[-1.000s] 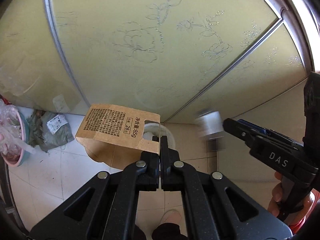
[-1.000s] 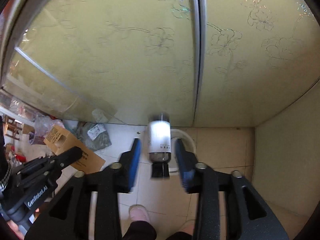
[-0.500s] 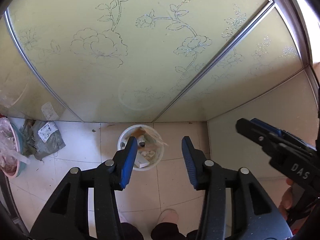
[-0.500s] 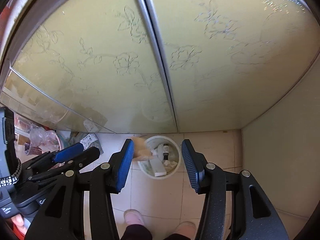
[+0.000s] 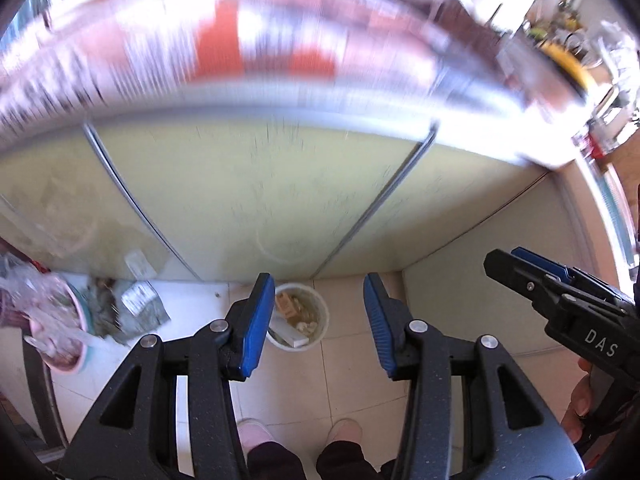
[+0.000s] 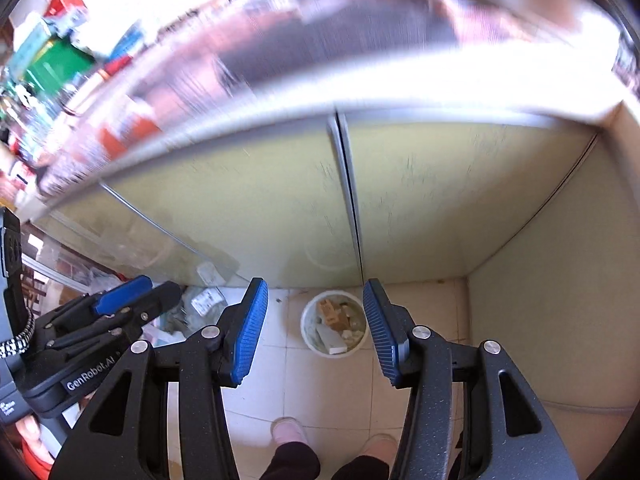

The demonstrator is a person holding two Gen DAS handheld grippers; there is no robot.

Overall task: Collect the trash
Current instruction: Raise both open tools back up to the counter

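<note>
White bin (image 6: 333,329) on floor, holding box (image 6: 330,312) and scraps; left gripper (image 5: 318,320) and right gripper (image 6: 315,328) above, jaws apart, empty.

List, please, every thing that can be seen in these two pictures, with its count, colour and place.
round white plastic bin: one, white, on the tiled floor by the cabinet doors, holding a brown cardboard piece and white scraps.
pale yellow-green sliding cabinet doors: two panels or more, silver frames, behind the bin.
crumpled grey-green bag: one, white label, on the floor left of the bin.
pink basin: one, far left, with clear plastic inside.
beige floor tiles: under everything.
countertop clutter: blurred, cannot tell.
left gripper: one, black with blue pads, open, empty.
right gripper: one, same colours, open, empty.
person's feet: two, pale slippers, at the bottom edge.
</note>
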